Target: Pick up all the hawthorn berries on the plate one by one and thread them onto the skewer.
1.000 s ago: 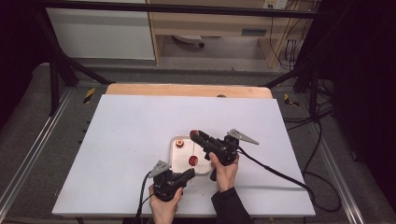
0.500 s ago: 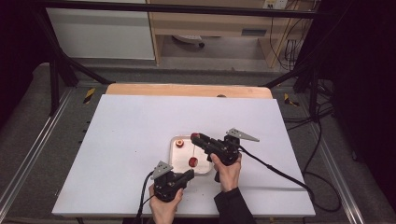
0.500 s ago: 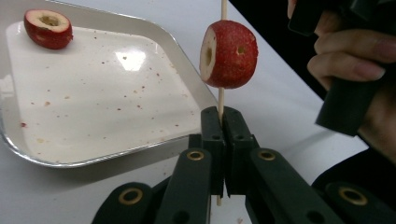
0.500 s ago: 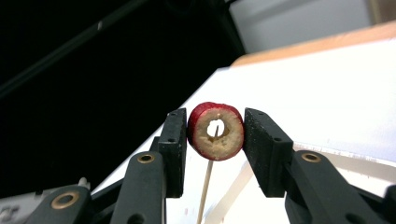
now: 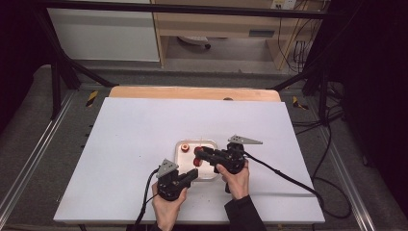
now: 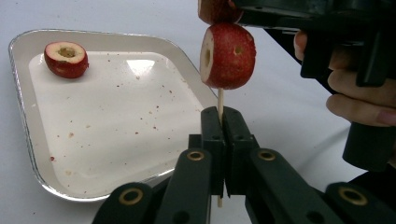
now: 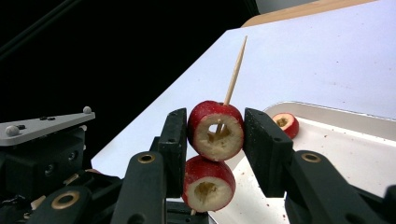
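Observation:
My left gripper (image 6: pixel 223 117) is shut on a thin wooden skewer (image 6: pixel 220 99) and holds it upright over the tray's near edge. One red cored fruit piece (image 6: pixel 228 56) sits on the skewer above the jaws. Just over it, my right gripper (image 7: pixel 215 128) is shut on a second red fruit piece (image 7: pixel 215 131), whose hole the skewer (image 7: pixel 235 67) passes through; the lower piece (image 7: pixel 208 183) hangs right under it. In the high view both grippers, left (image 5: pixel 191 174) and right (image 5: pixel 198 153), meet at the tray's front.
A white rimmed tray (image 6: pixel 23 51) with red crumbs holds one loose fruit half (image 6: pixel 66 58) in its far corner, also seen as a fruit half (image 7: pixel 286 123). The tray (image 5: pixel 208 143) lies on a white table (image 5: pixel 144 125); cables trail toward the front and right.
My right gripper has come down and toward the person with its fruit piece, closer to the piece below on the skewer. The left gripper has hardly moved.

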The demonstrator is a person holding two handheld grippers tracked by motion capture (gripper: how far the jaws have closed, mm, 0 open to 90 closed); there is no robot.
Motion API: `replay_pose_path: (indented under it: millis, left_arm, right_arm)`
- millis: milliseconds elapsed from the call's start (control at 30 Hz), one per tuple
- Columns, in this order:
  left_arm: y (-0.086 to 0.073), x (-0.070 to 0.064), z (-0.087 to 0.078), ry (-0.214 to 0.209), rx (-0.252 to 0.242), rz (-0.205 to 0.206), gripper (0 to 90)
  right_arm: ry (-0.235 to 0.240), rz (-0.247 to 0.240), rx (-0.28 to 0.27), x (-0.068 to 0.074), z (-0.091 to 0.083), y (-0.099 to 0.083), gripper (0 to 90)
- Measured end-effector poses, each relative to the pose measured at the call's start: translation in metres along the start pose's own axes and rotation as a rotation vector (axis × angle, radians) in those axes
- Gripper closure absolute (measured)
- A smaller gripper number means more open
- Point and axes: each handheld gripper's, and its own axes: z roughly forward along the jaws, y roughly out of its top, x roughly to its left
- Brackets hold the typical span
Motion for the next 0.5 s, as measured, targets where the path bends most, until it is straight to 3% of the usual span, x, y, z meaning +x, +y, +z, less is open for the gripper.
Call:
replay_pose_path:
  millis: [200,333,500]
  left_arm:
    - [-0.0011,0.0015,0.0028,0.001,0.010,0.020,88.8]
    - [0.0005,0.0038,0.0010,0.004,0.002,0.017,88.8]
    - [-0.0010,0.0057,0.0008,0.013,0.000,0.033,88.8]
  right_arm:
    - [-0.020,-0.008,0.011,0.0005,-0.0002,-0.0020,61.5]
    - [-0.002,0.003,0.043,0.0004,0.0028,-0.0056,61.5]
    - [0.000,-0.015,0.036,-0.0006,0.0058,-0.0089,61.1]
